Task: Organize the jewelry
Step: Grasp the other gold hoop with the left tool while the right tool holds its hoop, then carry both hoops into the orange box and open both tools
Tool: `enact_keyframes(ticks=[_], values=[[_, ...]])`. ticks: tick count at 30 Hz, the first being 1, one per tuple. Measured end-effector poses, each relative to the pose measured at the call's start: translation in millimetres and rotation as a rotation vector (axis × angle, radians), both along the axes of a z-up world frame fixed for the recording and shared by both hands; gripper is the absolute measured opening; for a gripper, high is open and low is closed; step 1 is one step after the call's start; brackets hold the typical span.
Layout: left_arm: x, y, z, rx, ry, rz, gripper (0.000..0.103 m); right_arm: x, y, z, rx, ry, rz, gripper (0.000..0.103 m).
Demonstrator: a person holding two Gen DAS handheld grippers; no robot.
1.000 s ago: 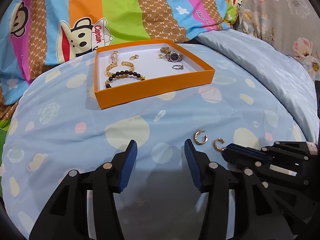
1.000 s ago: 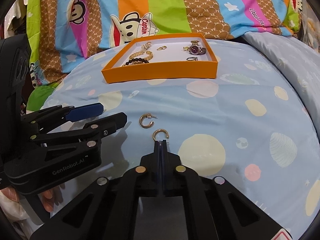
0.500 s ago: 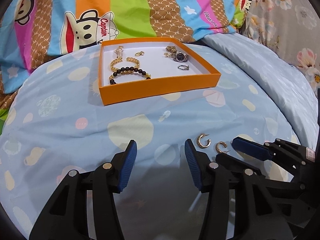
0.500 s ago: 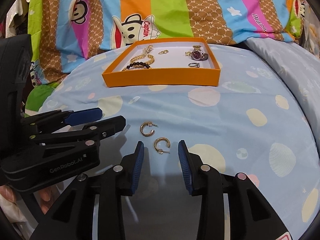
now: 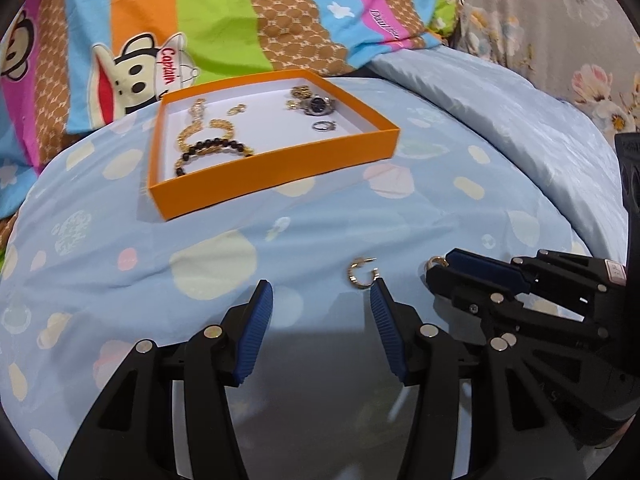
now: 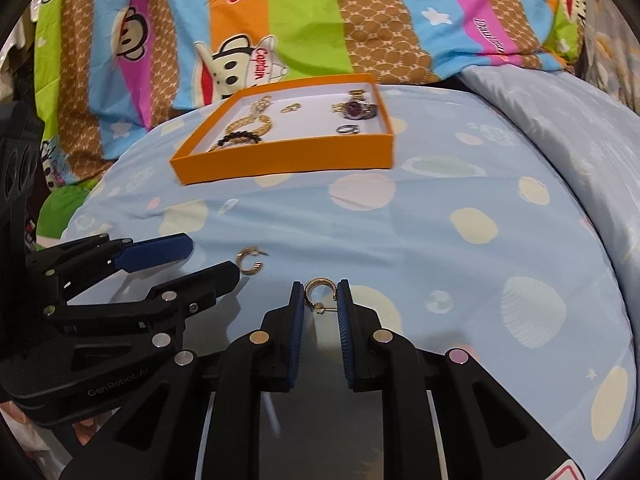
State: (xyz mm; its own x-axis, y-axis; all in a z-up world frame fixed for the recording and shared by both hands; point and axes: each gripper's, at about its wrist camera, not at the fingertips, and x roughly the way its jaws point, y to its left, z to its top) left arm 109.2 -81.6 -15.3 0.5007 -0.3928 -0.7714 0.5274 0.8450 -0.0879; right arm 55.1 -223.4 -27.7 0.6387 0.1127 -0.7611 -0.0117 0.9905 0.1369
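Two gold hoop earrings lie on the pale blue spotted bedsheet. My right gripper (image 6: 319,300) has the nearer earring (image 6: 318,291) between its blue pads; its jaws are closing, with the hoop and its pin touching both pads. That earring (image 5: 434,261) peeks out at the right gripper's (image 5: 439,267) tip in the left wrist view. My left gripper (image 5: 321,294) is open over bare sheet, with the second earring (image 5: 362,276) just past its right fingertip. The right wrist view shows the second earring (image 6: 250,260) beside the left gripper (image 6: 213,260).
An orange box (image 5: 280,172) with a white floor sits farther back and holds gold chains, a black bead bracelet, a watch and a ring. The same box (image 6: 288,160) shows in the right wrist view. A striped cartoon pillow lies behind it.
The right gripper's jaws, shut behind the earring a second ago, opened, moved forward around it and have narrowed onto it. The left gripper's opening looks the same.
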Motion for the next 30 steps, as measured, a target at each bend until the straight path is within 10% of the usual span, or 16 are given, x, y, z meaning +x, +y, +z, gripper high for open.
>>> enact_keyframes(ticks=[8, 16, 30], values=[[4, -24, -5, 0.033, -0.013, -0.028, 0.046, -2, -20, 3, 0.019, -0.007, -0.065, 0.015], [2, -22, -4, 0.023, -0.022, -0.031, 0.016, -3, -21, 3, 0.021, -0.007, -0.067, 0.015], [36, -2, 49, -0.023, -0.105, 0.022, 0.016, 38, -10, 47, 0.008, -0.088, 0.03, 0.015]])
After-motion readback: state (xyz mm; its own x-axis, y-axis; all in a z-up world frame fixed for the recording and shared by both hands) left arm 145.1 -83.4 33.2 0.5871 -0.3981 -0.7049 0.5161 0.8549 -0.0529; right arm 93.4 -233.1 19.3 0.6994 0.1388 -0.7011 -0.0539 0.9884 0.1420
